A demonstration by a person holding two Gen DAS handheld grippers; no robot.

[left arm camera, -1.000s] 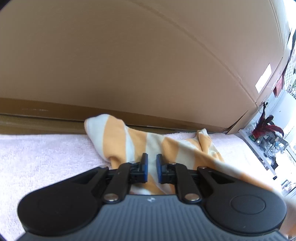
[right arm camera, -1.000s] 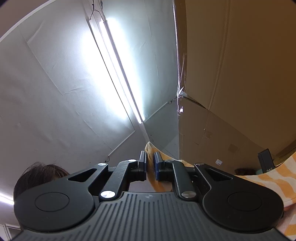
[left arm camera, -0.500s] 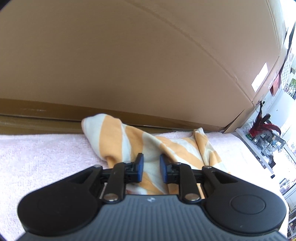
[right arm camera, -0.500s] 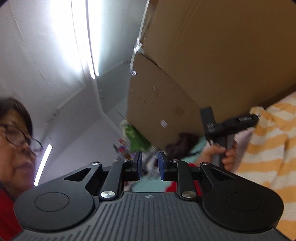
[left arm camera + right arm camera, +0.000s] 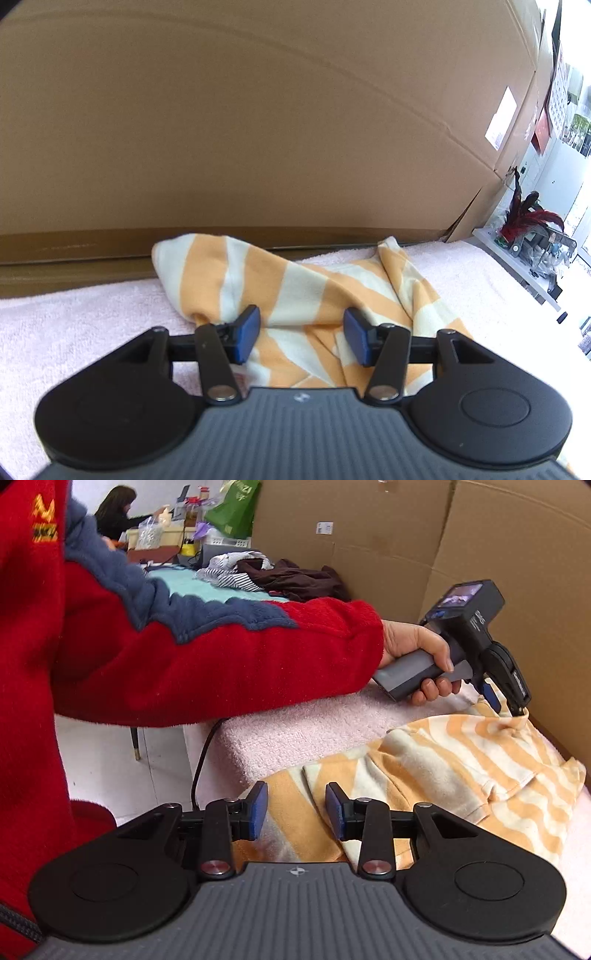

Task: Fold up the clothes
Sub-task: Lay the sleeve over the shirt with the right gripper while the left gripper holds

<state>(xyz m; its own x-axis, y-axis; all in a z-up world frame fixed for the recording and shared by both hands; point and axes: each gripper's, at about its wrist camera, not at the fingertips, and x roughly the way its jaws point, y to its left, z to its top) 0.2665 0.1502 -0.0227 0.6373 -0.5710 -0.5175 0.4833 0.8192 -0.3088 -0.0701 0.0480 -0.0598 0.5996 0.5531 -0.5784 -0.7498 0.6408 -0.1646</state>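
Left gripper (image 5: 301,338): its jaws are opening wide, the blue pads clear of the cloth; a second ago they pinched a fold of the garment, now only loose fabric lies between them.
Left hand (image 5: 417,653): seen from the right wrist view, it holds the tool's grey handle at the far end of the desk, the tips just over the cloth's far edge.
Garment (image 5: 295,291): an orange-and-cream striped piece, rumpled, lying on the pink towel (image 5: 74,317) that covers the desk, its far end close to the cardboard wall.
Right gripper (image 5: 297,810): its jaws are opening too, nothing pinched; the near edge of the striped cloth lies under and between the pads. A second ago this tool pointed up at the ceiling with cloth in its grip; now it is down over the desk's near edge.
Meaning for the task: both ends look freshly let go, so I judge the garment has just been laid down and the folding itself is yet to start; it needs smoothing first.
Around: a red sleeve (image 5: 221,657) crosses the left of the right wrist view; a dark clothes pile (image 5: 273,574) waits far off on another surface.
In the way: the cardboard wall (image 5: 258,122) stands close behind, leaving little room to spread the cloth.
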